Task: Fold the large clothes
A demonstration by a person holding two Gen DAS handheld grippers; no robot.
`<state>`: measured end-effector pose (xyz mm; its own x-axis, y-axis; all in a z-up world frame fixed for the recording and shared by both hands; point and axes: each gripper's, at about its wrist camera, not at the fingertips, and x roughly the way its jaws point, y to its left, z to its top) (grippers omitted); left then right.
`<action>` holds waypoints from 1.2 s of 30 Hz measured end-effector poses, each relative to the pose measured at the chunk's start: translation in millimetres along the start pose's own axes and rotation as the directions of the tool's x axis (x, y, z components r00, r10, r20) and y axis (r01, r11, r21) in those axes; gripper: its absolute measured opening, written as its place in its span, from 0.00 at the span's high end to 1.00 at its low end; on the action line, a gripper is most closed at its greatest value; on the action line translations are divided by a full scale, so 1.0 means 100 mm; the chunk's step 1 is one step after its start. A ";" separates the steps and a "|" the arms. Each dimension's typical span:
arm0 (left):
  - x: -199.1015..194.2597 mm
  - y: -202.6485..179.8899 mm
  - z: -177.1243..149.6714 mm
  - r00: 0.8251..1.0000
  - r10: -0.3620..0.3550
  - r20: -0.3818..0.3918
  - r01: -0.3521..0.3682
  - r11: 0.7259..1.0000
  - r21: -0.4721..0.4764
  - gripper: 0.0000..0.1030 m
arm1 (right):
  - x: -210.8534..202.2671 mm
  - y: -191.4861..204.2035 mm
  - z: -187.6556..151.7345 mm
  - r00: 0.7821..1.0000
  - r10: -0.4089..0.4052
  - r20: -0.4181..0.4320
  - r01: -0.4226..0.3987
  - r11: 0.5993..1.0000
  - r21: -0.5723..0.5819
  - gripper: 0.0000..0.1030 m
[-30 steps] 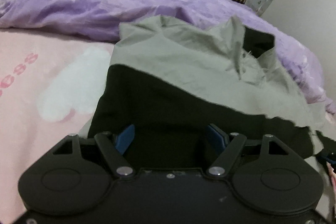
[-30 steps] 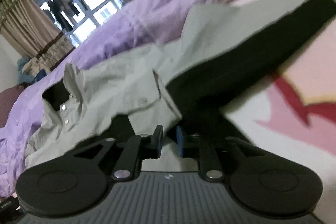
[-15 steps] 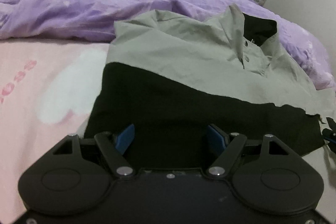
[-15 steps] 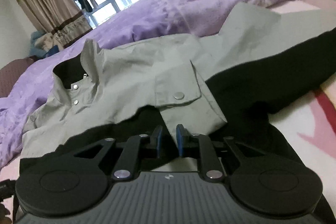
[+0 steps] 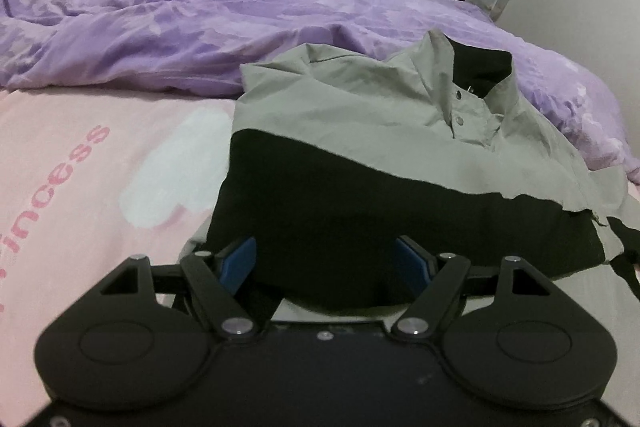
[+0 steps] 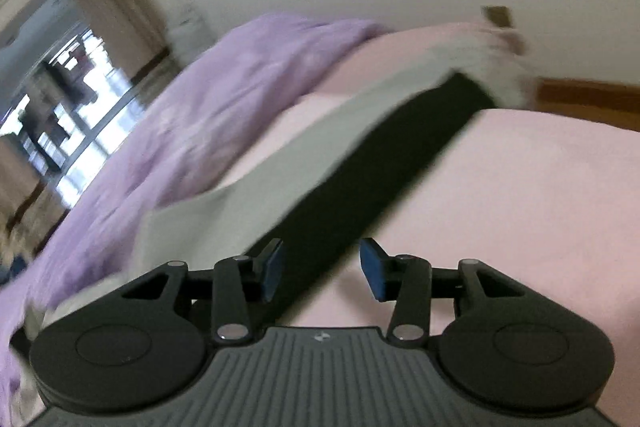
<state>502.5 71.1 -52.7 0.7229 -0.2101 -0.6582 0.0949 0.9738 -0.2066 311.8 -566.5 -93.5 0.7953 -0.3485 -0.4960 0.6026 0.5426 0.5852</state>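
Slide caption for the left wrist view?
Open left gripper above a grey-and-black jacket on a pink sheet.

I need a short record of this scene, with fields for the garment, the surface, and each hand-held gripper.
garment: grey and black jacket, partly folded, collar up
surface: pink bed sheet, purple duvet behind the jacket
left hand-held gripper: open, black part of the jacket between the pads, not pressed
right hand-held gripper: jaws opening, black fabric passes between them, view blurred
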 end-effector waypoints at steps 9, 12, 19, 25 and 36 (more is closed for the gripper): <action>0.18 -0.06 0.02 0.998 0.052 -0.025 -0.052 0.999 -0.012 0.25 | 0.49 -0.52 0.30 0.996 0.051 0.070 -0.067 0.964 0.257 0.51; 0.23 -0.10 0.03 0.998 0.061 -0.022 -0.061 0.998 0.007 0.25 | 0.63 -0.62 0.40 0.992 0.058 0.113 -0.090 0.950 0.298 0.51; 0.31 -0.15 0.04 0.997 0.072 -0.026 -0.071 0.997 0.032 0.25 | 0.68 -0.63 0.51 0.985 0.019 0.173 -0.069 0.954 0.291 0.51; 0.28 -0.14 0.07 0.998 0.053 -0.023 -0.053 0.998 0.022 0.25 | 0.61 -0.37 0.61 0.981 -0.046 0.186 0.010 0.982 0.187 0.93; 0.07 -0.10 0.13 1.000 -0.007 0.021 0.007 1.000 -0.001 0.25 | -0.53 1.84 -0.01 0.881 0.420 0.216 -0.280 0.833 -0.477 0.92</action>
<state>515.5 61.0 -46.2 0.7364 -0.2154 -0.6414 0.0994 0.9721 -0.2123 380.6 -447.7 39.6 0.9681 -0.2448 -0.0526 0.2486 0.9142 0.3202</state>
